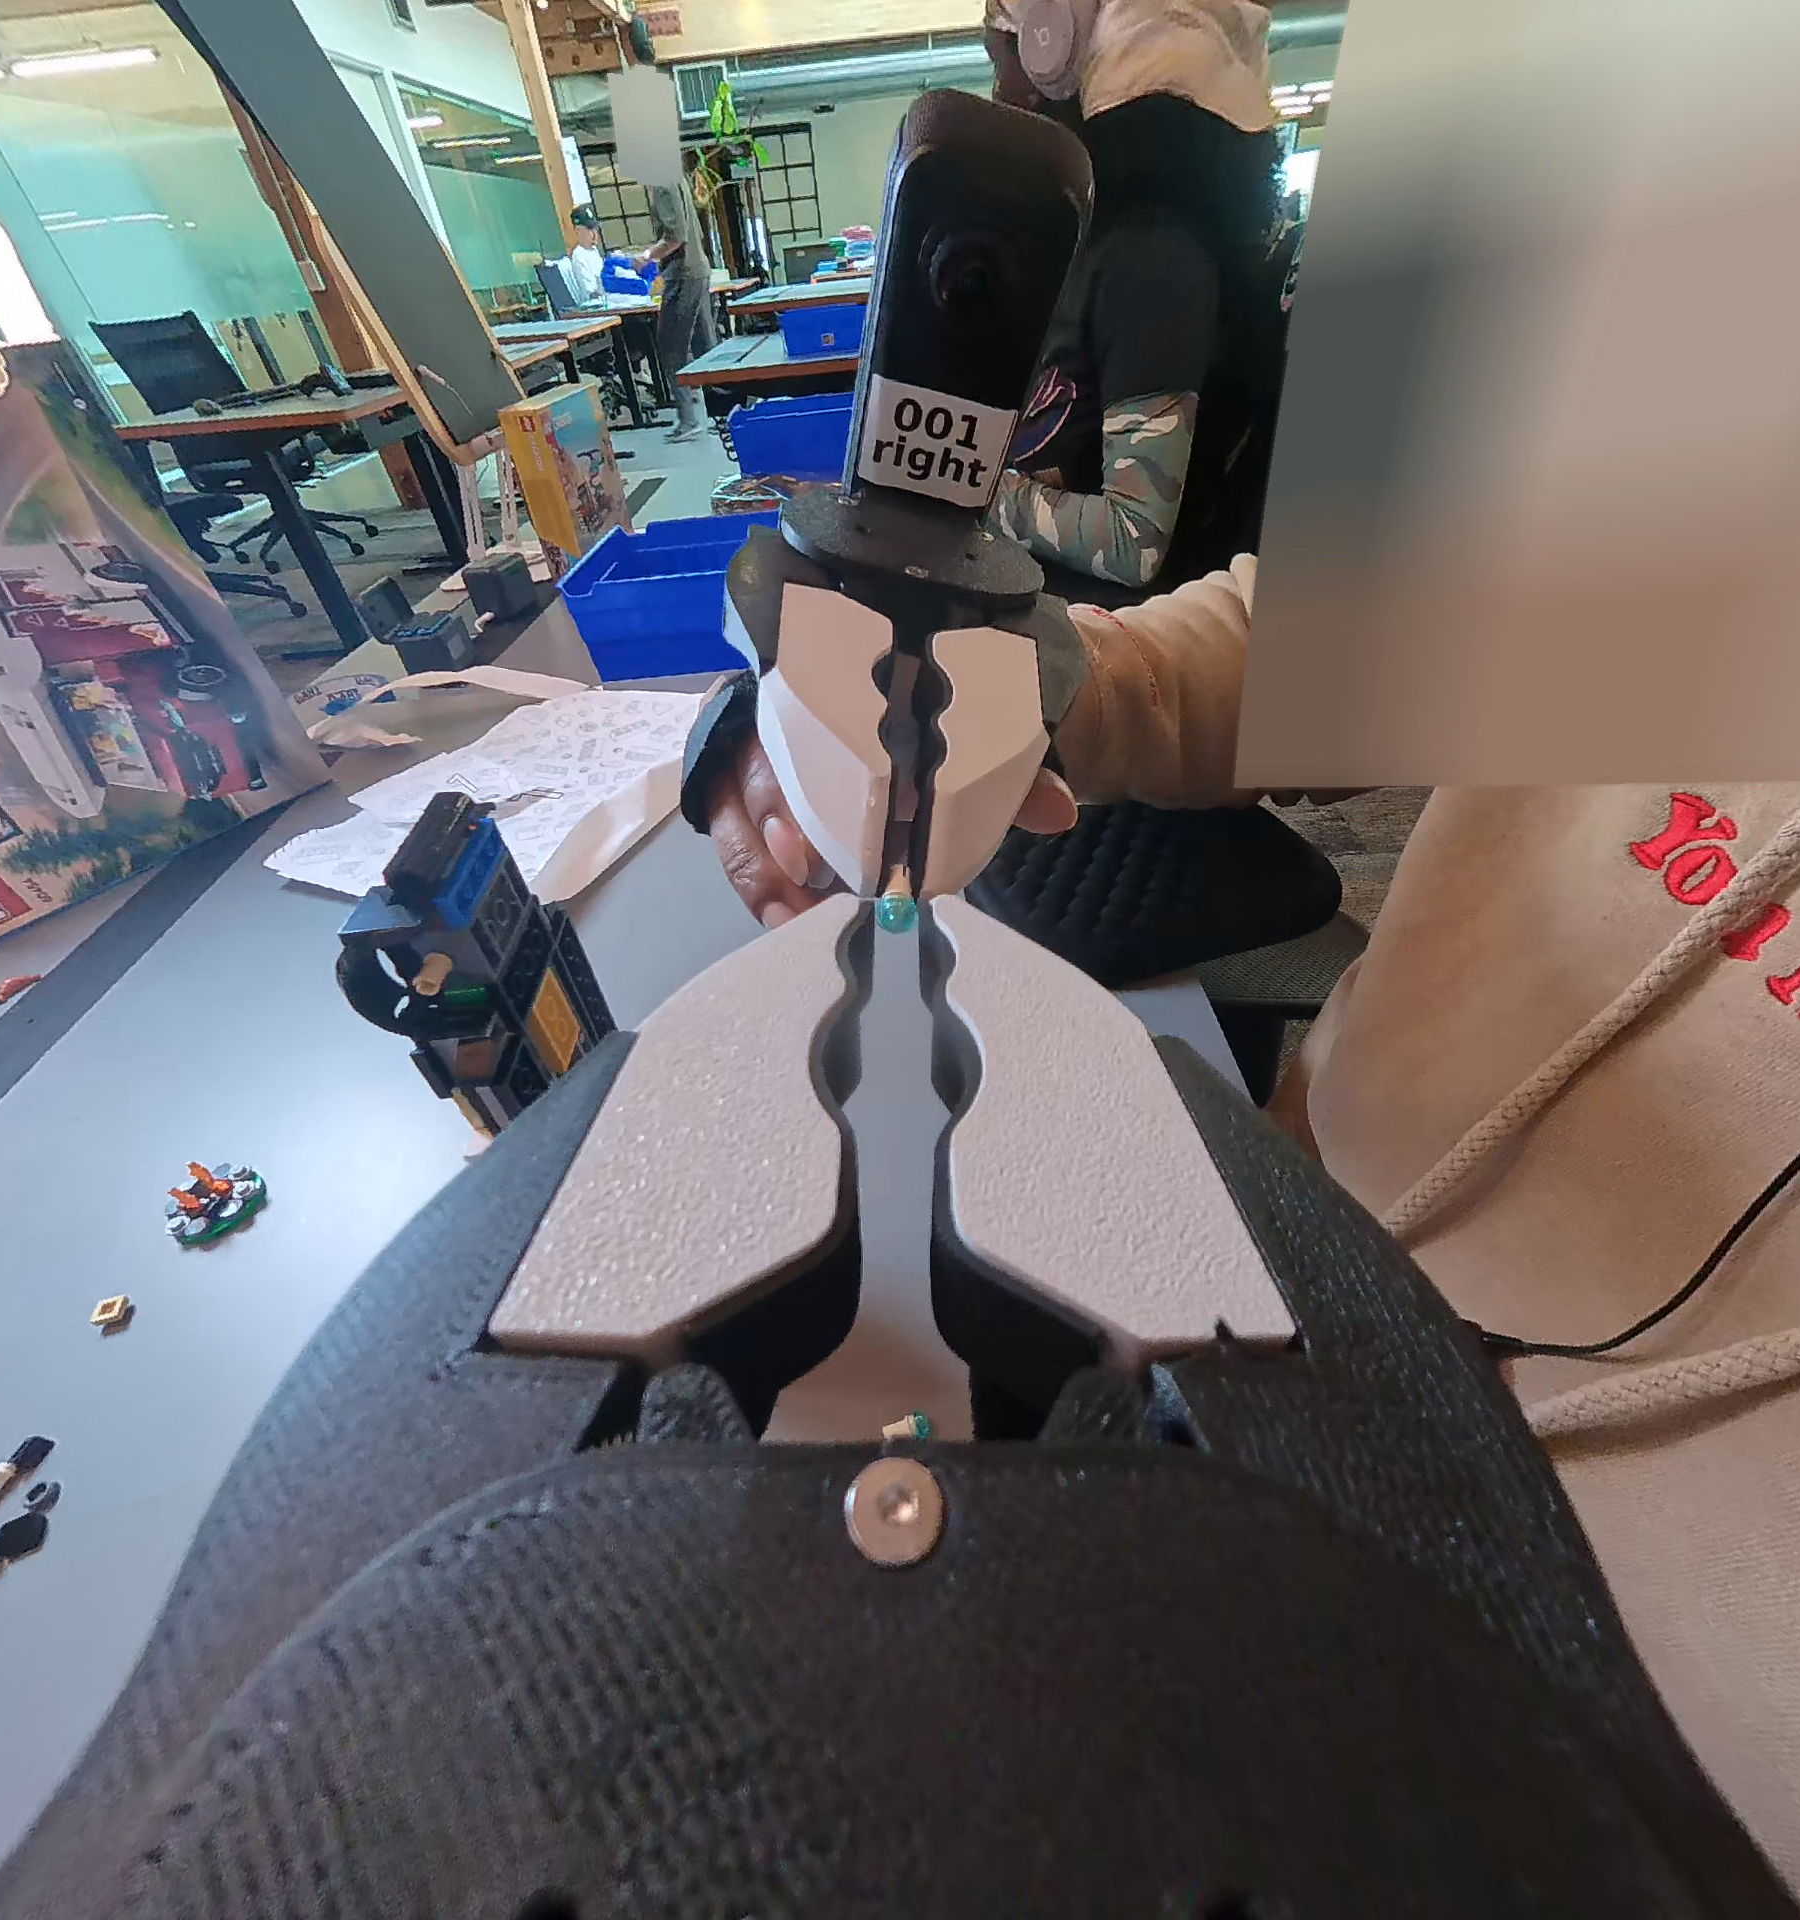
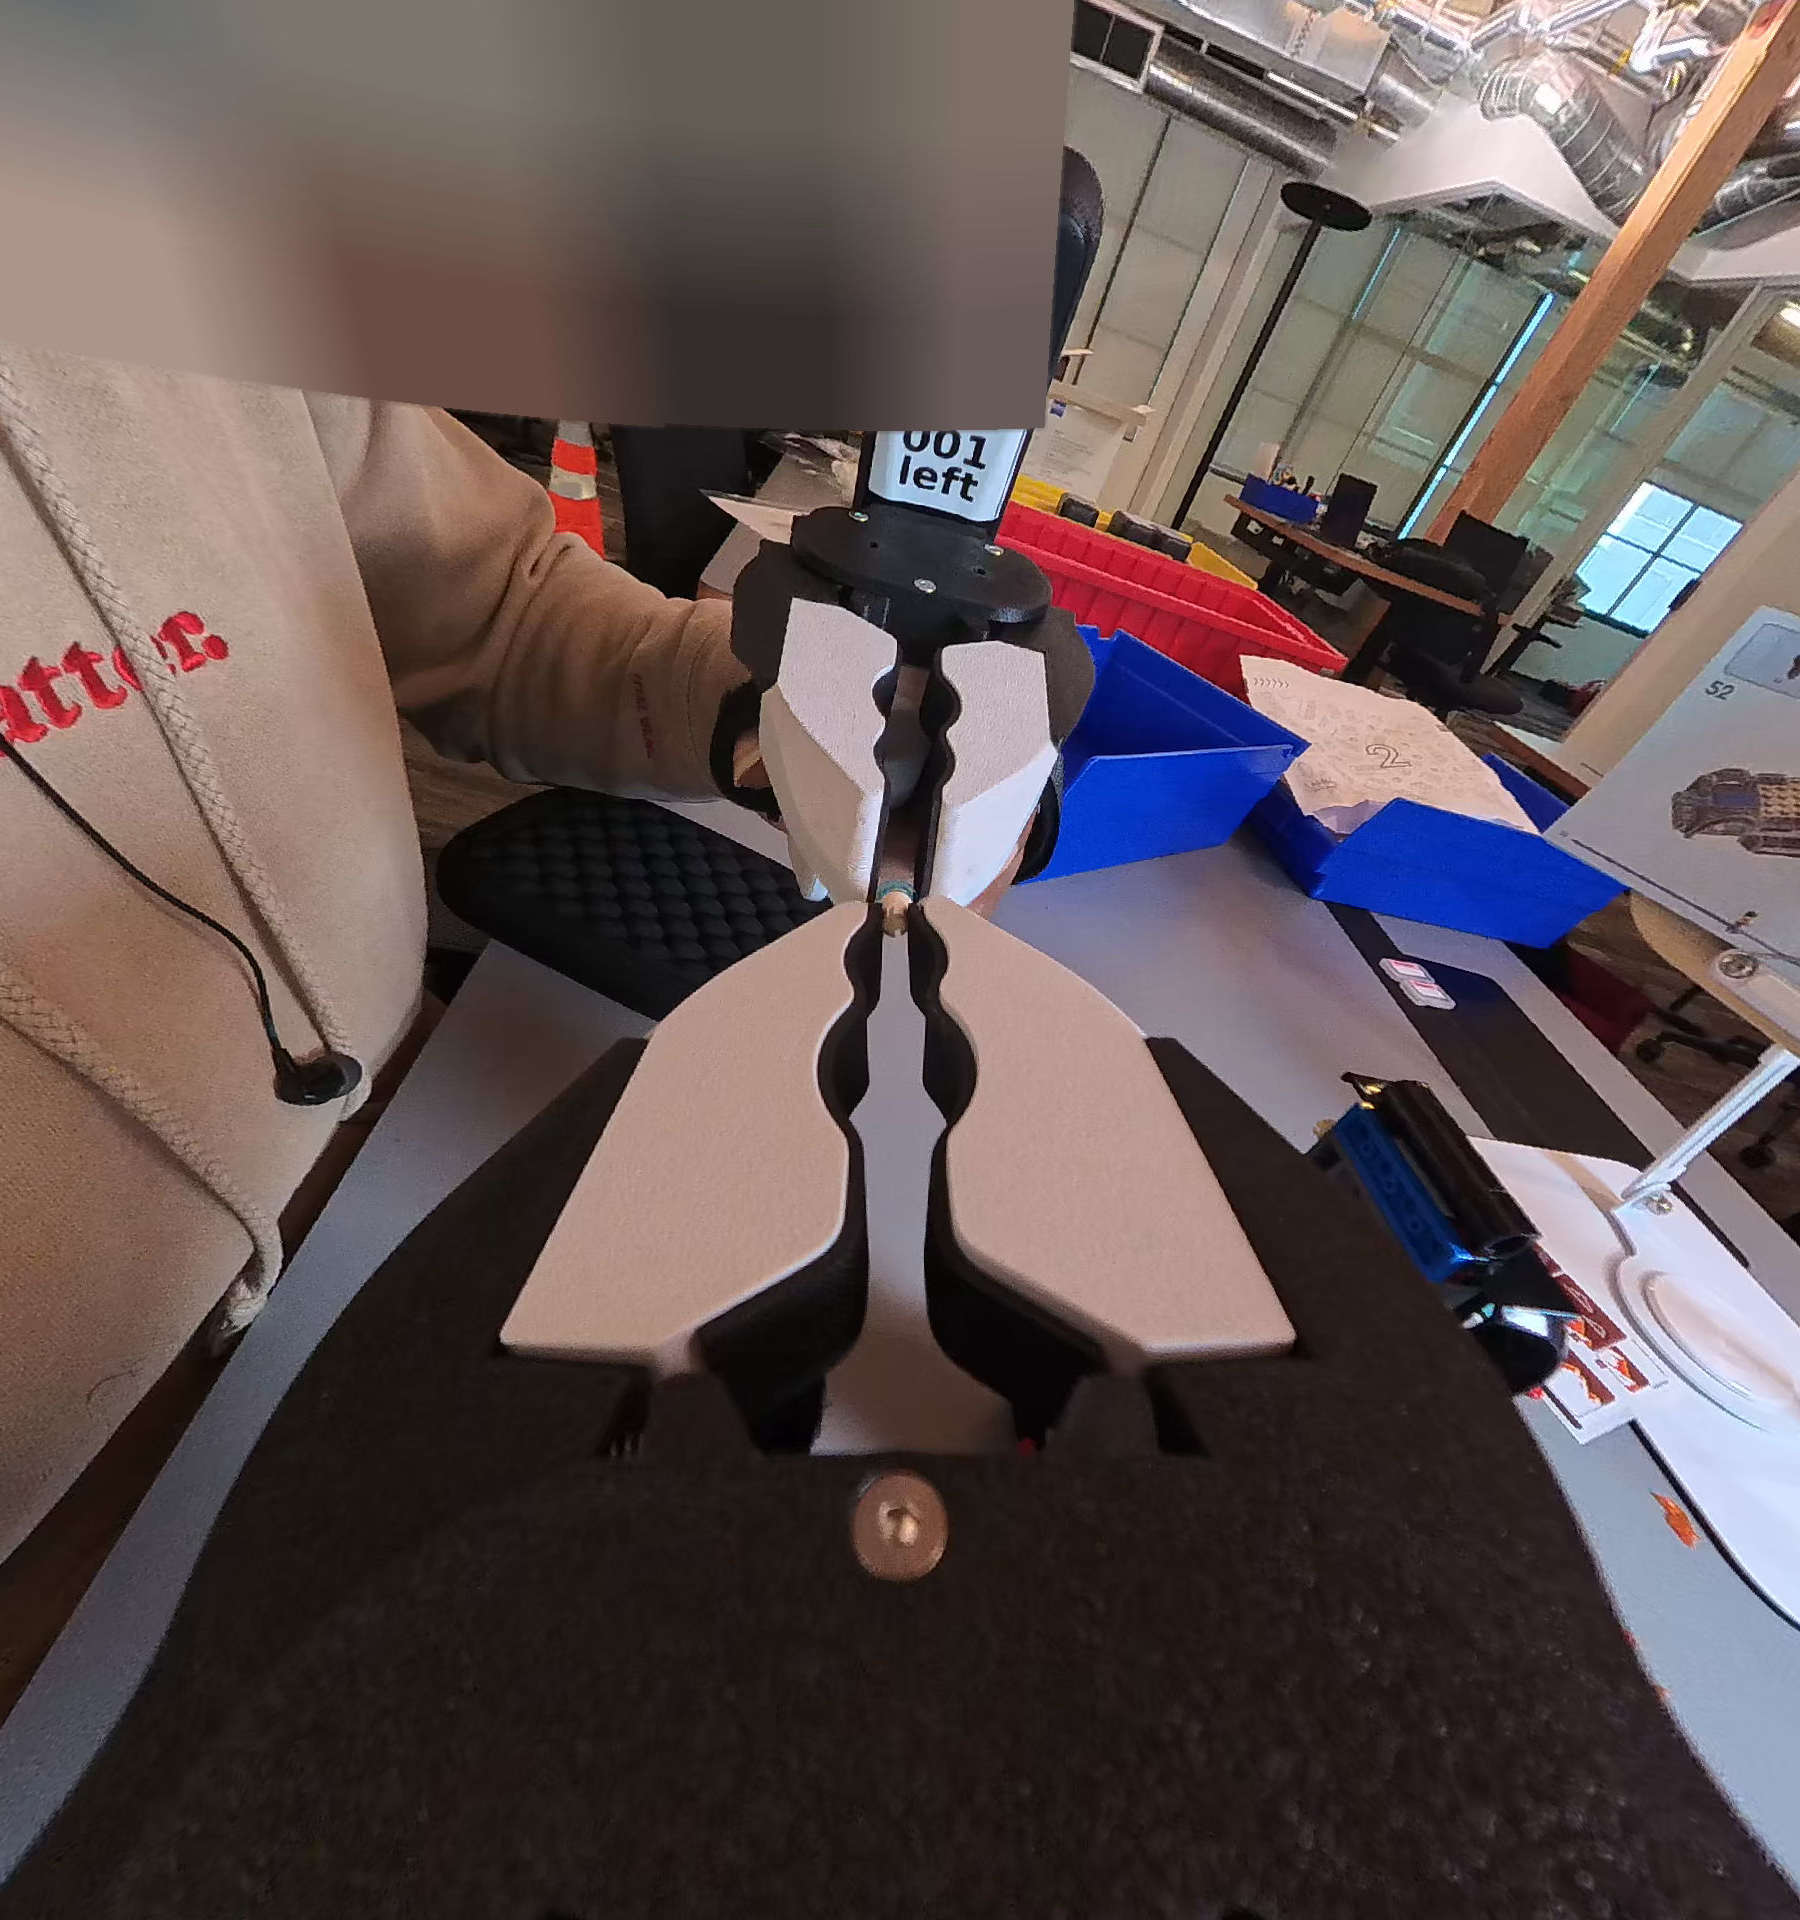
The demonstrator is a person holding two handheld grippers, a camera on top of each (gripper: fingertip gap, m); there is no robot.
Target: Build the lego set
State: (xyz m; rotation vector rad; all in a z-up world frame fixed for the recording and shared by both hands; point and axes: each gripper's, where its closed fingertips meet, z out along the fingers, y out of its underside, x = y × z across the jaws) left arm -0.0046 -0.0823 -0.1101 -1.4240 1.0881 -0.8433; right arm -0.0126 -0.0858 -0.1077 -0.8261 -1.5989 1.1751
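Left wrist view: the left gripper (image 1: 896, 920) meets the right gripper (image 1: 901, 883) tip to tip above the grey table (image 1: 252, 1091), both with jaws narrow. A teal round bead (image 1: 895, 913) sits at the left gripper's tips; a tan peg (image 1: 898, 881) joins it and runs up into the right gripper's tips. Whether the left pads actually press the bead is hard to make out, too small. From the right wrist view the right fingertips (image 2: 865, 920) pinch the tan peg (image 2: 892, 920), teal rim just beyond. Large blurred patches cover the upper part of both views. A hand (image 1: 771, 831) behind the right gripper is mostly hidden. Dark brick model (image 1: 470, 966) stands at left, toy box (image 1: 96, 665) cut off by the edge. Blue bin (image 1: 657, 603): contents not visible. Another blue bin (image 2: 1436, 842) holds a printed paper bag (image 2: 1384, 748). Red bin (image 2: 1156, 592) behind, contents unclear.
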